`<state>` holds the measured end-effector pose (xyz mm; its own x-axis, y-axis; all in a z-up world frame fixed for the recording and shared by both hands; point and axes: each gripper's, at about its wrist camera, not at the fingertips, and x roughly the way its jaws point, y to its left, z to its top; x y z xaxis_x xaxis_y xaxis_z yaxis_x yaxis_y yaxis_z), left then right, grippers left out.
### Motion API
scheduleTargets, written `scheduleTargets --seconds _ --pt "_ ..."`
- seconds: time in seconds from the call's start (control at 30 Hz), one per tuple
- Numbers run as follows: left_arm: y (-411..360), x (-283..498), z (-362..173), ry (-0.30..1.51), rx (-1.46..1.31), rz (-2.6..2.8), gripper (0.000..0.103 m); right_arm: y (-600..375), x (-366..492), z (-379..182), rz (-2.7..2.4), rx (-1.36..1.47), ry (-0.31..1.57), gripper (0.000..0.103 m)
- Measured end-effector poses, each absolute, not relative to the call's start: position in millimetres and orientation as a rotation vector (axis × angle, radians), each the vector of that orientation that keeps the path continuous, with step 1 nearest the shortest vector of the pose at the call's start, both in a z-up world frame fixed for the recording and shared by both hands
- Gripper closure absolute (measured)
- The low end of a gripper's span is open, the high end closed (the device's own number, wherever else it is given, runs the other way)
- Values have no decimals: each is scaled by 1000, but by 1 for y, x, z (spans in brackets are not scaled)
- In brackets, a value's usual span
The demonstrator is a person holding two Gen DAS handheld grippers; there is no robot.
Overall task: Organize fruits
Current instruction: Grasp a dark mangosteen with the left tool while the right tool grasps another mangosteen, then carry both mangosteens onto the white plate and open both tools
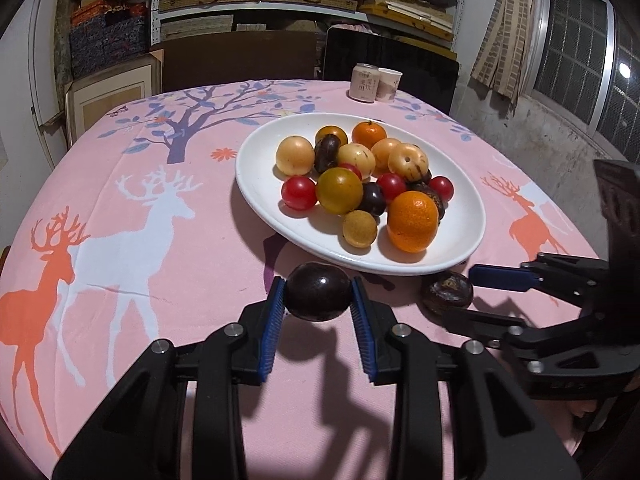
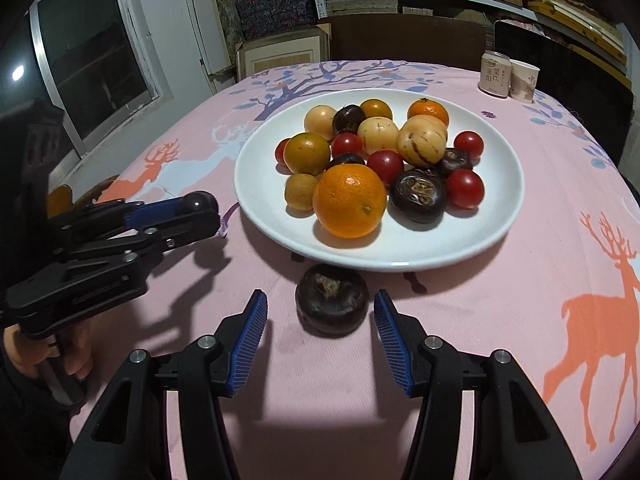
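Note:
A white plate [image 1: 256, 168] holds several fruits: oranges, red tomatoes, yellow and dark round fruits; it also shows in the right wrist view [image 2: 500, 208]. My left gripper [image 1: 318, 294] is shut on a dark purple fruit [image 1: 318, 292], held just above the cloth in front of the plate. It also shows in the right wrist view [image 2: 200, 210] at the left. My right gripper [image 2: 320, 316] is open, its jaws on either side of a dark water chestnut [image 2: 332, 304] lying on the cloth by the plate's near rim. The chestnut also shows in the left wrist view [image 1: 448, 293].
A pink tablecloth with deer and tree prints [image 1: 120, 220] covers the table. A drink can [image 2: 495, 74] and a paper cup [image 2: 524, 80] stand at the far right. Chairs and shelves of boxes are behind the table.

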<state>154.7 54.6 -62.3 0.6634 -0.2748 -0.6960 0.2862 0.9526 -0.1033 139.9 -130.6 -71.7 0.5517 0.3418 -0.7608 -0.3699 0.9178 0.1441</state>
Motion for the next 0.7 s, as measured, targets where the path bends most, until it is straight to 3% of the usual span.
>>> scheduleTargets --seconds 0.1,0.2,0.7 --pt "54 154 -62 783 18 -322 71 -124 149 -78 403 -53 921 49" --pt "54 154 -63 785 17 -322 71 -121 150 -84 369 -91 930 61" --pt "51 142 -62 771 35 -319 71 -160 110 -60 423 8 871 62"
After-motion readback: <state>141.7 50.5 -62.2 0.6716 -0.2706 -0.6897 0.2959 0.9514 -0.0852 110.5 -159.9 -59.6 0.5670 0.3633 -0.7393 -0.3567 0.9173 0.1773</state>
